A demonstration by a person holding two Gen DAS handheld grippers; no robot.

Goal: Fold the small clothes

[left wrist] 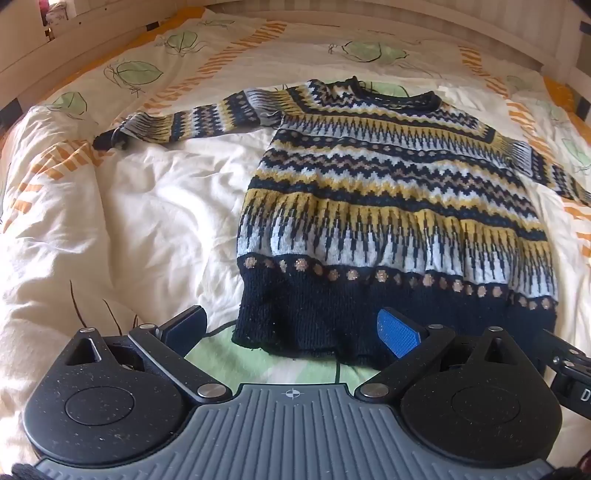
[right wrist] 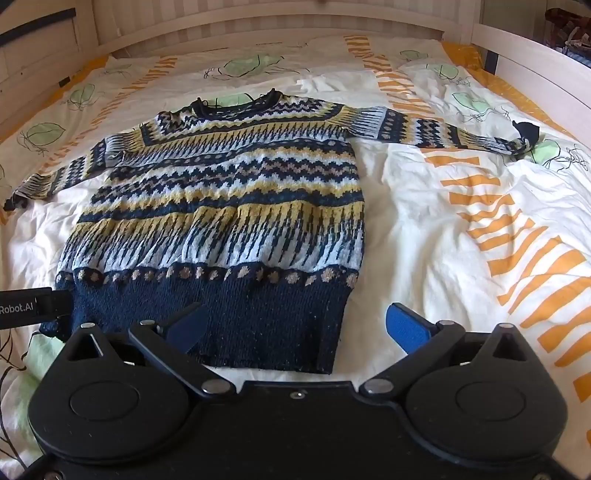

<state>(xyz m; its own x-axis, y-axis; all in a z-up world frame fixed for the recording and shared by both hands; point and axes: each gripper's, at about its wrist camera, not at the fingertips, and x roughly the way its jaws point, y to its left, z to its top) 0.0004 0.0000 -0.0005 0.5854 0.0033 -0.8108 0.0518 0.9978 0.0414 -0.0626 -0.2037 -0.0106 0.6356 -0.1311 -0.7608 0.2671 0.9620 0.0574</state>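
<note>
A small knitted sweater [left wrist: 388,192] in navy, yellow, white and tan bands lies flat on the bed, neck away from me, both sleeves spread out sideways. It also shows in the right wrist view [right wrist: 221,206]. My left gripper [left wrist: 291,328] is open and empty, just above the left part of the navy hem. My right gripper [right wrist: 295,328] is open and empty, over the right corner of the hem. The left gripper's body [right wrist: 29,306] shows at the left edge of the right wrist view.
The sweater lies on a rumpled white duvet [left wrist: 147,206] with green leaf and orange stripe prints. A pale wooden bed frame [right wrist: 280,22] runs along the far side and right side [right wrist: 535,62].
</note>
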